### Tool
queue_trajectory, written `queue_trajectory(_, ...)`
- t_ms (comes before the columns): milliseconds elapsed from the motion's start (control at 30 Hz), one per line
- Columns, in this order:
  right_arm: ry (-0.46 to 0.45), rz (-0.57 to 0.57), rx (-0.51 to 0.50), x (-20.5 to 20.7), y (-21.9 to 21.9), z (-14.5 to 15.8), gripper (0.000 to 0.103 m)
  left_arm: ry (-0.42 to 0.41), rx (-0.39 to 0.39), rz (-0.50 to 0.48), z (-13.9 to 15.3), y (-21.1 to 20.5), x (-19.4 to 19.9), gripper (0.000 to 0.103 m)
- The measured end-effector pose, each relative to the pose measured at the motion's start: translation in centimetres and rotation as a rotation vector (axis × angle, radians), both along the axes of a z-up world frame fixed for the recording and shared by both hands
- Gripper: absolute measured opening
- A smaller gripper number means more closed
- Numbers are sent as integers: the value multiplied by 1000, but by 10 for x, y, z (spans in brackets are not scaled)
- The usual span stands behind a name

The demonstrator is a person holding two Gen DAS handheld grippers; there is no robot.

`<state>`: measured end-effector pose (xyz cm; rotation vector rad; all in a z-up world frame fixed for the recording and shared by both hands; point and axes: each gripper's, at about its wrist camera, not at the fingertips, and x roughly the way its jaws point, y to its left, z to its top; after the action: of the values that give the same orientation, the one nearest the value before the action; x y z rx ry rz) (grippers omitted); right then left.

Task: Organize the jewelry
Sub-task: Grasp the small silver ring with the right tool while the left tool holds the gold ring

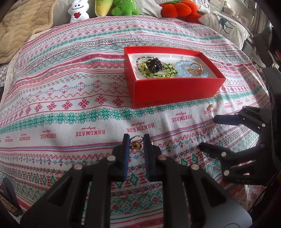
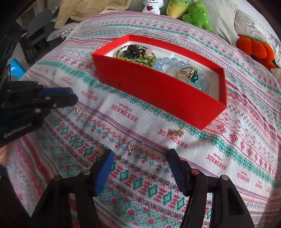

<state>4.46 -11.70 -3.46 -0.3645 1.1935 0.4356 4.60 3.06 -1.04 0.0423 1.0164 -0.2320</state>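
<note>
My left gripper (image 1: 136, 140) is shut on a small ring with an amber stone (image 1: 135, 144), down at the patterned cloth. From the right wrist view that gripper (image 2: 74, 96) sits at the left, with the ring (image 2: 79, 111) just under its tips. My right gripper (image 2: 140, 153) is open and tilted steeply down, its tips either side of a small silver ring (image 2: 133, 148) that lies loose on the cloth just ahead of them. A gold earring (image 2: 176, 133) lies near the red box (image 2: 158, 91). The box holds green and pale blue bead bracelets, a black piece and a gold ring with a green stone (image 2: 190, 75).
A patterned cloth (image 1: 70, 108) covers the whole surface. Plush toys (image 1: 123, 7), an orange cushion (image 1: 177, 8), a deer pillow (image 1: 226, 24) and a beige blanket (image 1: 22, 22) line the far edge. Dark objects stand off the far left (image 2: 36, 35).
</note>
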Motion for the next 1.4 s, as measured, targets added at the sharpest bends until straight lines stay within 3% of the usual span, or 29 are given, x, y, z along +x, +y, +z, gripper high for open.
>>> queue_trajectory(200, -19, 4, -17, 8, 11, -1, 39, 5, -13, 10, 1, 5, 0, 17)
queue_trajectory(333, -21, 27, -25, 12, 13, -3, 19, 3, -14, 11, 2, 6, -1, 17)
queue_trajectory(500, -34, 47, -42, 8, 20, -4, 16, 2, -13, 16, 4, 7, -2, 17)
queue_trajectory(567, -31, 44, -35, 8, 18, -2, 8, 1, -14, 17, 5, 7, -2, 17)
queue_trajectory(1200, -31, -38, 110, 20, -15, 31, 6, -8, -22, 28, 9, 12, -1, 17)
queue_trajectory(1233, -23, -37, 125, 20, -16, 30, 7, -8, -23, 29, 9, 12, -1, 17)
queue_trajectory(1333, 12, -39, 135, 19, -16, 21, 24, -6, -22, 26, 8, 11, -2, 17)
queue_trajectory(1400, 34, -34, 139, 19, -14, 16, 25, -4, -21, 24, 8, 11, -2, 17)
